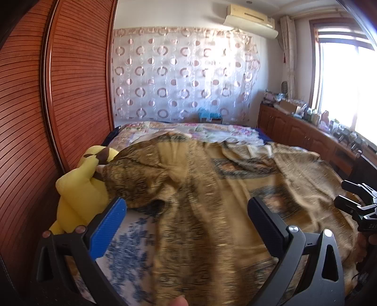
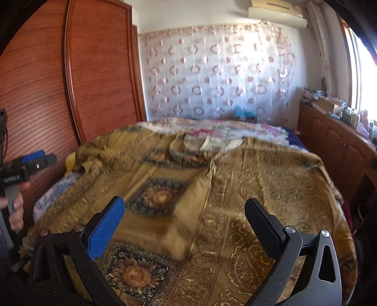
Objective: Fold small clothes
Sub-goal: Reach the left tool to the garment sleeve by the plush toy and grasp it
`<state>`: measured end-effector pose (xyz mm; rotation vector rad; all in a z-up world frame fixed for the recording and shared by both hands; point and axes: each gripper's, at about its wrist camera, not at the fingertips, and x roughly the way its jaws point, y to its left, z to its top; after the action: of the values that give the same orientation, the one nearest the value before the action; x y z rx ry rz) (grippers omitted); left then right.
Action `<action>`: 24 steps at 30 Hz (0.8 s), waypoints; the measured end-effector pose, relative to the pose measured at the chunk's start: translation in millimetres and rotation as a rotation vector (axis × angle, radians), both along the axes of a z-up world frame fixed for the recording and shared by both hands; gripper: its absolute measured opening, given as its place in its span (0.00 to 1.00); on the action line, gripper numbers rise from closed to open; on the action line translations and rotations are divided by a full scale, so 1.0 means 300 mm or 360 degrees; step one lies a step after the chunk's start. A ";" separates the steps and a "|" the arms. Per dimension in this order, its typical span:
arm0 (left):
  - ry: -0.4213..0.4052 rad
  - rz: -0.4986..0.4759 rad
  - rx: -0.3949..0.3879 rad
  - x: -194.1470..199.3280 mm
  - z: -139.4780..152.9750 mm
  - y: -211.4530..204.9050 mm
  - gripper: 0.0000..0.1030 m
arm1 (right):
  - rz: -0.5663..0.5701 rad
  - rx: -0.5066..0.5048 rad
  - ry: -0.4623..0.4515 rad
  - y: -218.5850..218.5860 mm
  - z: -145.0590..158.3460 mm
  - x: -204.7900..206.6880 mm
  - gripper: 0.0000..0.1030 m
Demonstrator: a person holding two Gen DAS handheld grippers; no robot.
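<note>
Two grippers, left gripper and right gripper, jaws spread and empty above the gold sunflower-print garment lying rumpled on the bed; advice: pinch matching hem corners, lift evenly, fold flat.

A home bedroom: a bed fills the middle, a slatted wooden wardrobe stands on the left, a wall air conditioner hangs at the far wall, and cluttered low cabinets run under the right-hand window.
</note>
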<state>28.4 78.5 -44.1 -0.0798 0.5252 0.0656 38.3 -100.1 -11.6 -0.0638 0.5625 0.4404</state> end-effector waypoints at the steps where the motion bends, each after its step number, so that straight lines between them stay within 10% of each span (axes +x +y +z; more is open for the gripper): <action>1: 0.0018 0.0000 0.0006 0.009 -0.009 0.017 1.00 | 0.0004 -0.0016 0.0014 0.007 -0.019 0.009 1.00; 12: 0.0283 0.0046 -0.0077 0.163 -0.122 0.255 1.00 | 0.0075 -0.0178 0.0029 0.068 -0.104 0.066 1.00; 24: 0.0492 0.0004 -0.0448 0.312 -0.213 0.460 0.95 | 0.0087 -0.0203 0.0118 0.073 -0.135 0.098 1.00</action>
<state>121.9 216.5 -108.0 -0.3493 0.8411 0.0056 67.6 -78.2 -52.0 -0.1856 0.6628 0.4612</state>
